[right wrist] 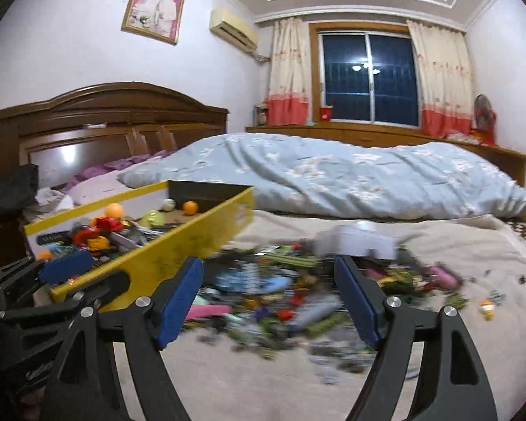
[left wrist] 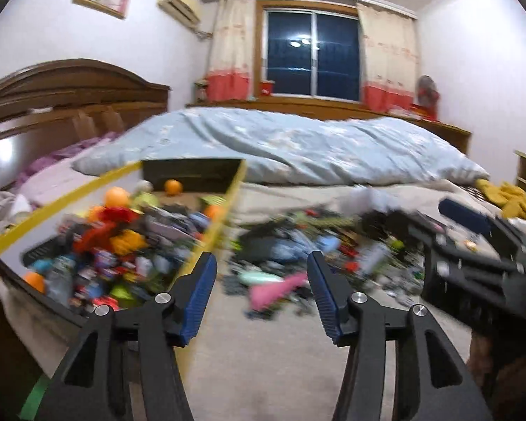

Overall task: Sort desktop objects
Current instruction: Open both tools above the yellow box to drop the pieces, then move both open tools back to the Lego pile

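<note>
A blurred pile of small mixed objects (left wrist: pixel 298 245) lies on the beige blanket in front of both grippers; it also shows in the right wrist view (right wrist: pixel 280 291). A pink item (left wrist: pixel 277 287) lies at its near edge. A yellow-rimmed box (left wrist: pixel 206 242) at left holds several toys and orange balls (left wrist: pixel 117 196); it also shows in the right wrist view (right wrist: pixel 178 245). My left gripper (left wrist: pixel 263 291) is open and empty above the blanket, next to the box's right wall. My right gripper (right wrist: pixel 270 298) is open and empty over the pile. The right gripper's body shows at right in the left wrist view (left wrist: pixel 473 270).
A light blue quilt (left wrist: pixel 280 147) lies across the bed behind the pile. A wooden headboard (right wrist: pixel 105 122) stands at left. A white box (right wrist: pixel 357 240) sits at the pile's far edge. Yellow cloth (left wrist: pixel 519 200) lies at the right. A small yellow-white item (right wrist: pixel 487 308) lies apart.
</note>
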